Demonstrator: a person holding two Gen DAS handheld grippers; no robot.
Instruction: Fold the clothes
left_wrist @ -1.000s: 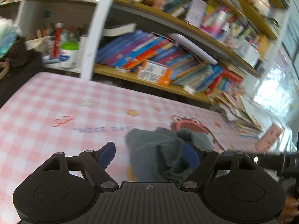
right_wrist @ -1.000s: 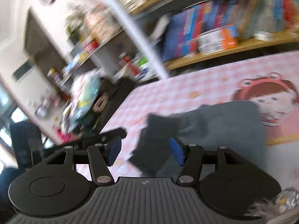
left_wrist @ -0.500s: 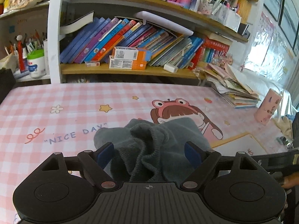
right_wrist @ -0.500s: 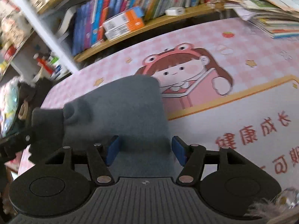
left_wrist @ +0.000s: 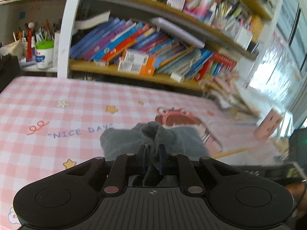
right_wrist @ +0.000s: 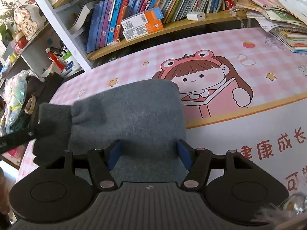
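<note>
Left gripper (left_wrist: 152, 154) pinches ribbed cuff of grey knit garment (right_wrist: 132, 113) at frame centre, right gripper (right_wrist: 148, 153) open over its body; mid-fold, next lay cuff across.

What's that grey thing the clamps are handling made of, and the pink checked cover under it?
The grey garment looks like soft fleece or brushed knit: matte, fuzzy, no sheen. Its darker cuff, pinched in the left gripper, shows ribbed knit lines. The pink checked mat looks like smooth printed vinyl or plastic, judging by its flat surface and crisp cartoon print, though coated cloth is possible.
</note>
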